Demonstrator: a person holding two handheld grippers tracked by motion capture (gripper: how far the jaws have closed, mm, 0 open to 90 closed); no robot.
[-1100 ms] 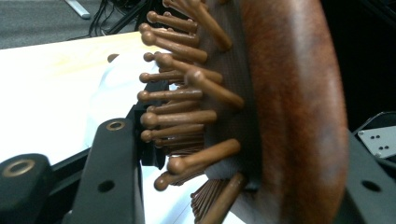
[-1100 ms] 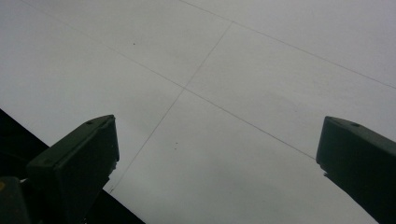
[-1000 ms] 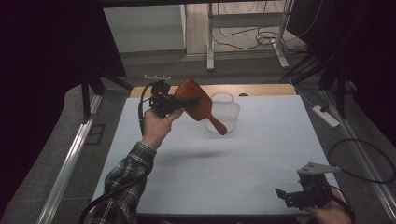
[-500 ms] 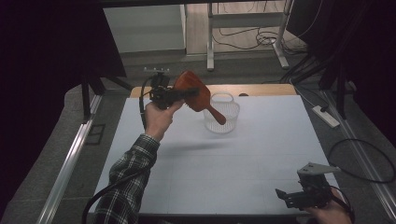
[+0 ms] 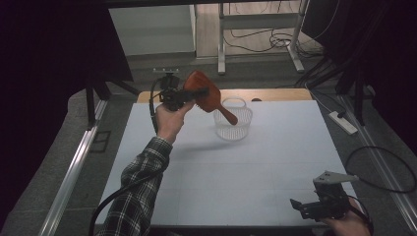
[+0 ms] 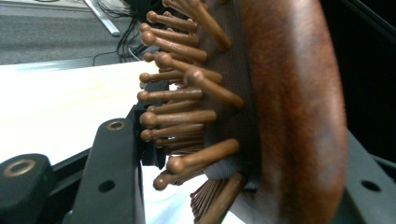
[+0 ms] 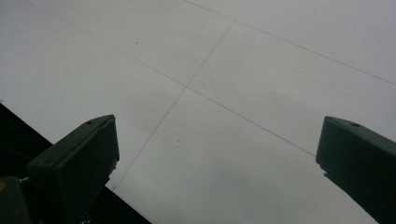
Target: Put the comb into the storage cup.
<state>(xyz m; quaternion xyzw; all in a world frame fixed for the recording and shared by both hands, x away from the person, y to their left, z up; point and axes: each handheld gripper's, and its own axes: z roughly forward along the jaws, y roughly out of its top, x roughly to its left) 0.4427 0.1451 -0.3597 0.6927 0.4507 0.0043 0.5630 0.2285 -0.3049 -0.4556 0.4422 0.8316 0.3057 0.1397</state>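
A lab or recording studio: black curtains are hanging left of the left gripper, cables trailing across the floor beyond it.

A white table is seen, marked with thin grid lines; the same lines are shown close up in the right gripper view. Along its far edge a wooden strip is left bare, and a small dark thing, too small to be told, is set on it. A metal rail is laid along the floor left of the table, with a dark floor plate just beside it. A power strip is placed on the floor to the right, and a cable loop is spread nearer. Behind, a desk frame is stood over tangled cables. Black curtains are hung at the left.
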